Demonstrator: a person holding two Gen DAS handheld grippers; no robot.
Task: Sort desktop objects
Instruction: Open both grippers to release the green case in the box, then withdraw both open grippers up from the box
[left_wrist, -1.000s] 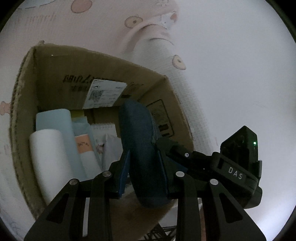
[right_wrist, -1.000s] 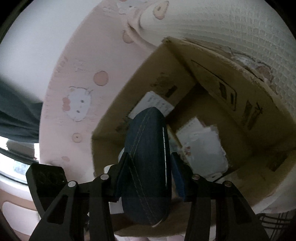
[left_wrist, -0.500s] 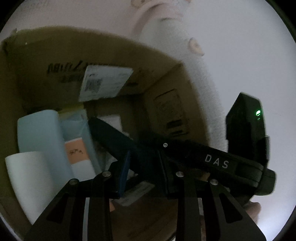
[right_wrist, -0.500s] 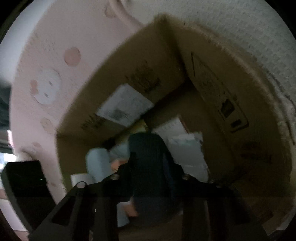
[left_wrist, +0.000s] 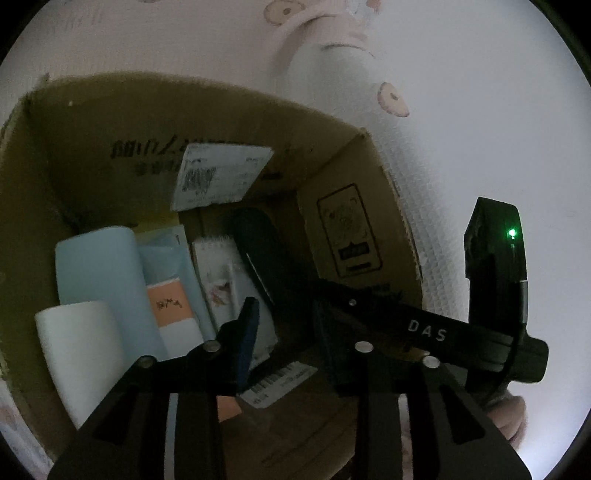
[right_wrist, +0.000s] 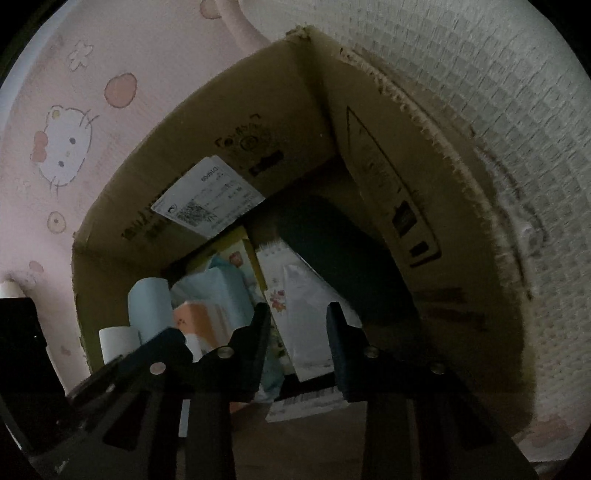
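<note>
A dark denim pouch (left_wrist: 258, 251) (right_wrist: 332, 254) lies inside the cardboard box (left_wrist: 74, 155) (right_wrist: 229, 122), leaning toward its right wall. My left gripper (left_wrist: 286, 317) hangs over the box's inside with its jaws opening, and the pads do not press on the pouch. The right gripper (right_wrist: 298, 314) points steeply down into the box. Its jaws are opening too, and only white paper (right_wrist: 310, 314) shows between them. Its black body marked DAS (left_wrist: 428, 334) reaches in from the right in the left wrist view.
The box also holds a light blue roll (left_wrist: 96, 269), a white roll (left_wrist: 77, 347), a spiral notebook (left_wrist: 221, 273) and an orange card (left_wrist: 168, 301). A shipping label (left_wrist: 218, 177) is stuck to its far wall. Pink cartoon-print cloth (right_wrist: 66, 140) and white waffle cloth (right_wrist: 480, 92) surround it. A hand (left_wrist: 511, 417) shows at lower right.
Both grippers were shut on the denim pouch above the box. They went down into the box and let it go, and it now lies inside against the right wall.
</note>
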